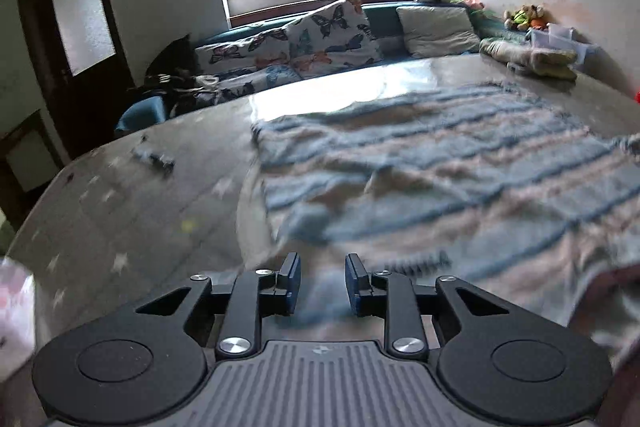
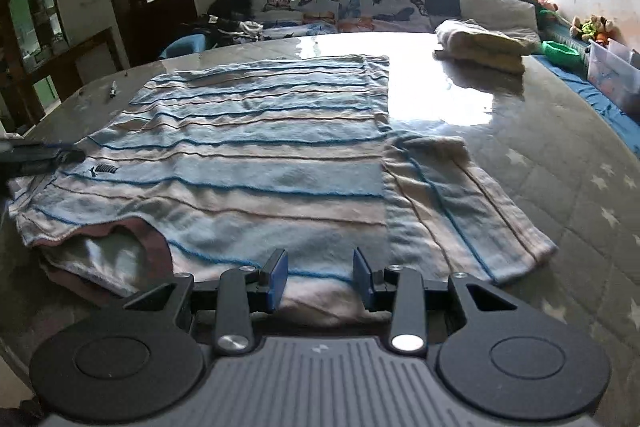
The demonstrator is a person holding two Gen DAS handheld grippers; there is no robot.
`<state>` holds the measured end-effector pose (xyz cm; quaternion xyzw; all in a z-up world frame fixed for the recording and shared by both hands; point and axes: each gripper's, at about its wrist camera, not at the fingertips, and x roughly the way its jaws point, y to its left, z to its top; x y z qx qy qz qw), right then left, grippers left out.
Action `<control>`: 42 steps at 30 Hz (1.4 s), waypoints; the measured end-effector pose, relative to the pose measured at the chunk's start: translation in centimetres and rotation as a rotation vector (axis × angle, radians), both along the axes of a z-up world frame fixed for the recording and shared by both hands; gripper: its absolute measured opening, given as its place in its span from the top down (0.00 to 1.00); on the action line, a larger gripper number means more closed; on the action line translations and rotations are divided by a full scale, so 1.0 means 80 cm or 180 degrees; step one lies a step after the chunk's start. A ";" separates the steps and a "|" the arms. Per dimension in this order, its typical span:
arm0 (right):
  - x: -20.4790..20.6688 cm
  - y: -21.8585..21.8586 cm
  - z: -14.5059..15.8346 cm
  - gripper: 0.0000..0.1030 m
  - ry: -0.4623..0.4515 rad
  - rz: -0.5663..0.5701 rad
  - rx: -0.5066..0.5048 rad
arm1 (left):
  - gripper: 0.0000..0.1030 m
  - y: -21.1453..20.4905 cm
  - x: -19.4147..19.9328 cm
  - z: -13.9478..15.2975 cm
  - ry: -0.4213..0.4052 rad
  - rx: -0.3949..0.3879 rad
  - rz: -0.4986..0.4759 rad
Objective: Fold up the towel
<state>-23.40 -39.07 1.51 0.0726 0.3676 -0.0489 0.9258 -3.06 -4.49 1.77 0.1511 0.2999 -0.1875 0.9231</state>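
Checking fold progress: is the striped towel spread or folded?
Partly folded: blue-and-beige striped towel lies mostly flat, one layer doubled over, right end sticking out.

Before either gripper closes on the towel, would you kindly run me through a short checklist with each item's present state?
1. Left gripper open: ok.
2. Right gripper open: ok.
3. Towel lying flat: not ok; near edge rumpled, right end folded askew.
4. Towel edge between right fingers: cannot tell; the gripper hovers at the near edge.
5. Left view sharp enough to aim: not ok, blurred.
6. Folded pile apart from towel: ok.
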 end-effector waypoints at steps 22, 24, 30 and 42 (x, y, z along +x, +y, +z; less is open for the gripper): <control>-0.032 -0.091 0.006 0.64 -0.0159 -0.0923 -0.0210 | 0.45 0.064 -0.037 0.008 -0.0017 -0.0244 0.0734; -0.029 -0.104 0.001 0.63 -0.0146 -0.1048 -0.0179 | 0.44 0.058 -0.043 0.013 -0.0042 -0.0258 0.0682; -0.029 -0.124 -0.011 0.64 -0.0235 -0.1248 0.0115 | 0.21 0.036 -0.055 0.028 -0.0097 -0.0332 0.0510; -0.042 -0.095 0.031 0.93 -0.0638 -0.0968 0.0086 | 0.03 -0.024 -0.072 0.032 -0.0049 -0.0375 0.0019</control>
